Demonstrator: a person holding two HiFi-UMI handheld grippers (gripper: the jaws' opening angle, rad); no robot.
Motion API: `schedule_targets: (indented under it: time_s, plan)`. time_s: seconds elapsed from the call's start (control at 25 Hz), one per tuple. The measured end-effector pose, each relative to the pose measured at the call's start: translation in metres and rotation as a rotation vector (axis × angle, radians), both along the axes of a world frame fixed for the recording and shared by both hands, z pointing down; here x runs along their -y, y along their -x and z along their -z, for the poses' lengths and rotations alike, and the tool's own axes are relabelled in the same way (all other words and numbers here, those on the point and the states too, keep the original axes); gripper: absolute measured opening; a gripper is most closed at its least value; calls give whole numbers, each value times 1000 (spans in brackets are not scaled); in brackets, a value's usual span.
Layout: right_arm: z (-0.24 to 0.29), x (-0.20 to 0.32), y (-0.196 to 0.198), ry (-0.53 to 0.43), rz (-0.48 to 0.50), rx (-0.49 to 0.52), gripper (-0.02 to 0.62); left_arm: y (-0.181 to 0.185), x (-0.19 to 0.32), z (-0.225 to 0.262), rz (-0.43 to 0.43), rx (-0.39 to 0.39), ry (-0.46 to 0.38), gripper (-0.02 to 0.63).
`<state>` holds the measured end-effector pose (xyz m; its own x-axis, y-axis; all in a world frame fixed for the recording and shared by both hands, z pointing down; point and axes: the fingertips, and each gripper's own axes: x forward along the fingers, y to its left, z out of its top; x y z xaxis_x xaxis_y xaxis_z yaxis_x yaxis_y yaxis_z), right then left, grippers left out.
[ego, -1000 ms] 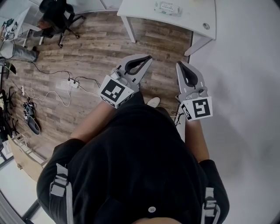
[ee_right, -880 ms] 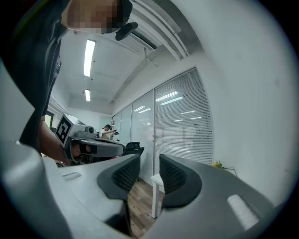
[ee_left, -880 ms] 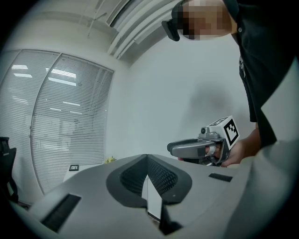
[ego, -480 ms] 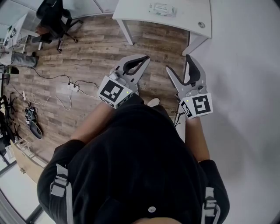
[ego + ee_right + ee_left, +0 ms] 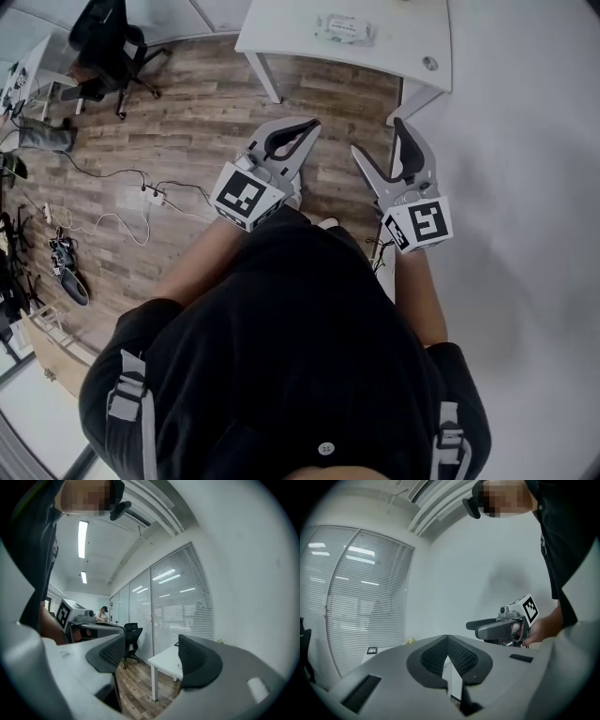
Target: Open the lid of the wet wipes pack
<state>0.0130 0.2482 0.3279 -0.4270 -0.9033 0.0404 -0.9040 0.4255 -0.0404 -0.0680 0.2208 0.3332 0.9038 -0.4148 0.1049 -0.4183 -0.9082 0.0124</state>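
The right gripper (image 5: 380,138) has its jaws opening on nothing; the left gripper (image 5: 312,124) is pressed together (table (image 5: 281,33) well ahead). Unsteadied, the wet wipes pack (image 5: 344,28) may slide when its lid is pulled.

Top (image 5: 281,347): black, loose, short sleeves.
Straps (image 5: 127,398): grey webbing with buckles, one over each shoulder.
Stud (image 5: 325,449): small, round, white, at the top's neck edge.
Shoe (image 5: 328,223): white toe only.
Left gripper (image 5: 315,123): light grey shell with two long tapered jaws.
Right gripper (image 5: 378,138): same grey build; jaws opening, nothing between them.
Pads (image 5: 199,660): black and finely ribbed, lining the inner face of each jaw.
Left cube (image 5: 246,197): white faces, each with a black square marker.
Right cube (image 5: 417,223): white, black square marker on the upper face.
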Motion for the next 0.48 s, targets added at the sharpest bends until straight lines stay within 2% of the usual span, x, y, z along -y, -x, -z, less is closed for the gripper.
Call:
schedule_targets:
  time_s: [0.48]
  plan:
    - [-5,113,7,47,-19,-31,353,-3,118,0,-49,-42,28,5]
